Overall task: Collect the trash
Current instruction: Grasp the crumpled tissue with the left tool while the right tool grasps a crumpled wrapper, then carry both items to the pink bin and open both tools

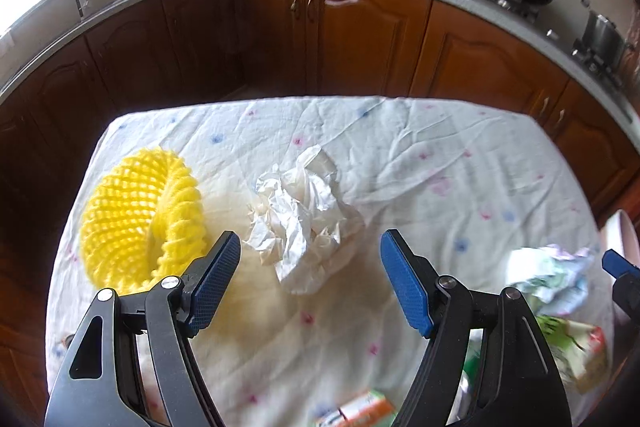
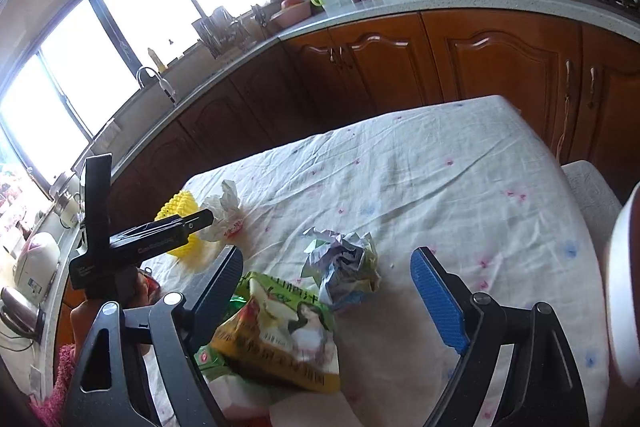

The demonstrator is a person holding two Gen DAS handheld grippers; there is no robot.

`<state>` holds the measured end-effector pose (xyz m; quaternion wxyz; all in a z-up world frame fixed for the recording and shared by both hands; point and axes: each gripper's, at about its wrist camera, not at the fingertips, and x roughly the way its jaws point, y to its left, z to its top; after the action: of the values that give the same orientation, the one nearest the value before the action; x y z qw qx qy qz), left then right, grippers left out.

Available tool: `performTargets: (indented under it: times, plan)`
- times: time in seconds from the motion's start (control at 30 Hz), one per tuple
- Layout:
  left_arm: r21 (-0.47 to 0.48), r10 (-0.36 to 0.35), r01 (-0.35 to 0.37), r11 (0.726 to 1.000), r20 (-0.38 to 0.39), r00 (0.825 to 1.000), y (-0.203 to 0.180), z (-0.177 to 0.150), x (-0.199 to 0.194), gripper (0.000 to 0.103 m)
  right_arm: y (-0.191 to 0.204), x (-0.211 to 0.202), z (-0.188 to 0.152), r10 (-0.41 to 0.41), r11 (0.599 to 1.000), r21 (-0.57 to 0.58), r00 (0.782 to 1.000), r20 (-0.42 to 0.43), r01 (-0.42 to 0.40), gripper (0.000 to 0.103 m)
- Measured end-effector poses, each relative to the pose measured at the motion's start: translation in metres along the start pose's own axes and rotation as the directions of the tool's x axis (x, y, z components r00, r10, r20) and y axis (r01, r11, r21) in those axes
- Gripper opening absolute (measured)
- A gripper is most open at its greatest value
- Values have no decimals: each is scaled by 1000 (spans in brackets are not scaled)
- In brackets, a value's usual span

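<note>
Both grippers spread and empty: left gripper over crumpled white wrapper, right gripper over paper ball; either flimsy piece may skid across the wrinkled tablecloth.

No legible text on anything

Wrinkled matt cotton tablecloth, crumpled white paper, yellow foam netting, glossy wooden cabinets.

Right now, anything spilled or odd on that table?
Yes: a yellowish stain on the tablecloth under and near the crumpled white wrapper. Otherwise only loose trash; nothing looks broken.
</note>
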<state>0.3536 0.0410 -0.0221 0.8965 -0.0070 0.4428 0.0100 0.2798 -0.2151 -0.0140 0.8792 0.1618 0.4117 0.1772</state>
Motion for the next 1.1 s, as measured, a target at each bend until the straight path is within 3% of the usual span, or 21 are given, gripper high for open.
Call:
performTargets:
  times: [0.07, 0.13, 0.27, 0.33, 0.37, 0.63, 0.87, 1.1]
  plan:
    - [2, -7, 7, 1000, -22, 1000, -2, -3, 9, 69, -2, 13, 0, -5, 1000, 1, 1000, -28, 5, 82]
    - [17, -4, 4, 1000, -36, 999, -5, -4, 15, 39, -5, 26, -1, -3, 1000, 7, 998, -65, 3, 74]
    - [27, -17, 18, 999, -30, 999, -8, -7, 13, 20, -6, 39, -8, -6, 1000, 2, 994, -111, 6, 20]
    - [15, -49, 49, 999, -25, 998, -7, -7, 9, 18, -5, 36, -10, -10, 1000, -8, 995, -99, 9, 19]
    - [16, -52, 52, 999, -19, 998, -7, -7, 6, 18, -4, 33, -11, -18, 1000, -19, 996, -89, 17, 6]
    - [18, -155, 154, 988, 66, 986, -16, -16, -49, 17, -4, -11, -8, -18, 999, -35, 1000, 15, 18, 6]
    - [48, -268, 263, 963, 140, 953, -37, -28, -110, 17, -17, -56, -12, -25, 1000, -2, 996, 90, 25, 6]
    - [86, -355, 346, 934, 142, 924, -66, -54, -145, 17, -23, -96, -25, -37, 999, 15, 990, 140, 35, 6]
